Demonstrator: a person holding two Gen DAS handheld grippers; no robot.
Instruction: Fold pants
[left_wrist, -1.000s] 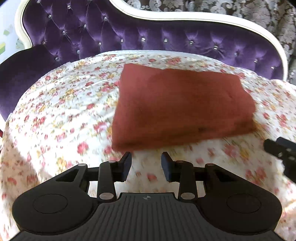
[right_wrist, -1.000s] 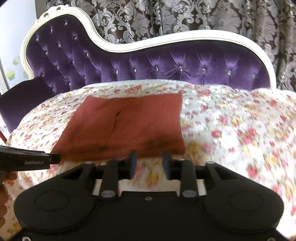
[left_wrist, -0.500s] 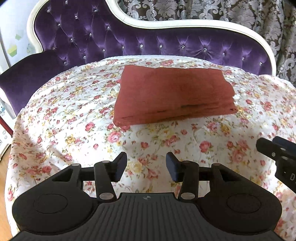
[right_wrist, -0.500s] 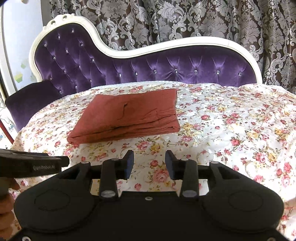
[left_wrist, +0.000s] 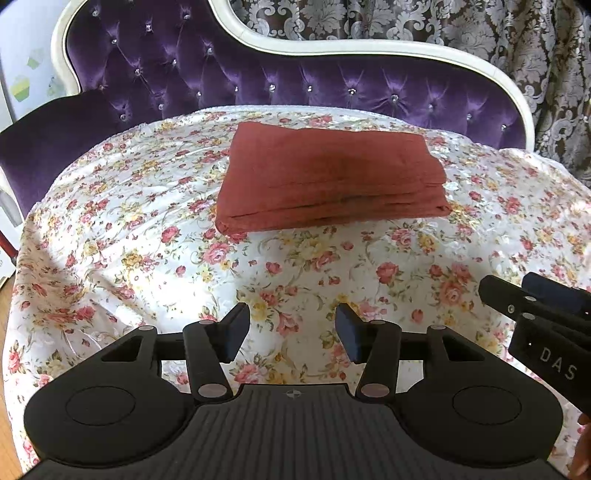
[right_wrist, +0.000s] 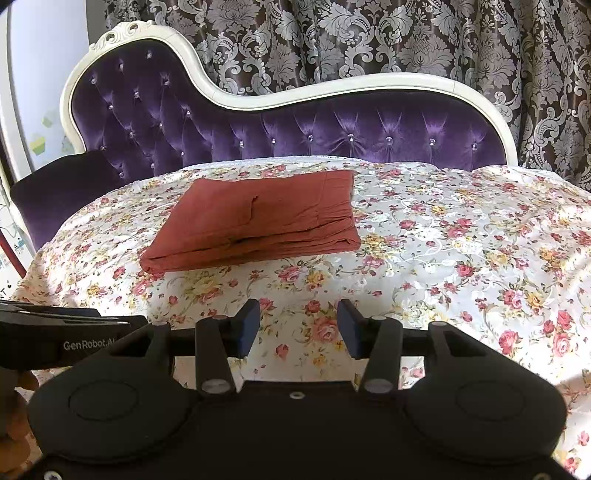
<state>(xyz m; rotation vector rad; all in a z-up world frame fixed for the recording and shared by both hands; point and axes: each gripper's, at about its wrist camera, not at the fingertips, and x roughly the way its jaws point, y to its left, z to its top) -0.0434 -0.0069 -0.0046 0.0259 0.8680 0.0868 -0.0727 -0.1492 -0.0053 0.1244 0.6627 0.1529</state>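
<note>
The rust-red pants (left_wrist: 330, 184) lie folded into a flat, layered rectangle on the flowered cloth (left_wrist: 147, 229) that covers the seat of a purple tufted chaise (left_wrist: 258, 88), toward the backrest side and a little left of the middle as the right wrist camera shows them (right_wrist: 255, 221). The stacked edges of the folds face the person, and a short seam or pocket line shows on the top layer in the right view. The left gripper (left_wrist: 291, 334) hangs over the bare flowered cloth on the near side of the pants, well clear of them, its two fingers spread wide with nothing between them but the rose print below. The right gripper (right_wrist: 297, 326) does the same on its own side, fingers parted and empty, also apart from the pants. Each tool peeks into the other's view: the right gripper's black body juts in at the right edge of the left camera, and the left one, lettered "GenRobot", shows at the left edge of the right camera. Behind the chaise's white carved frame (right_wrist: 332, 83) hangs a dark damask curtain (right_wrist: 369, 40) with a silver pattern.
</note>
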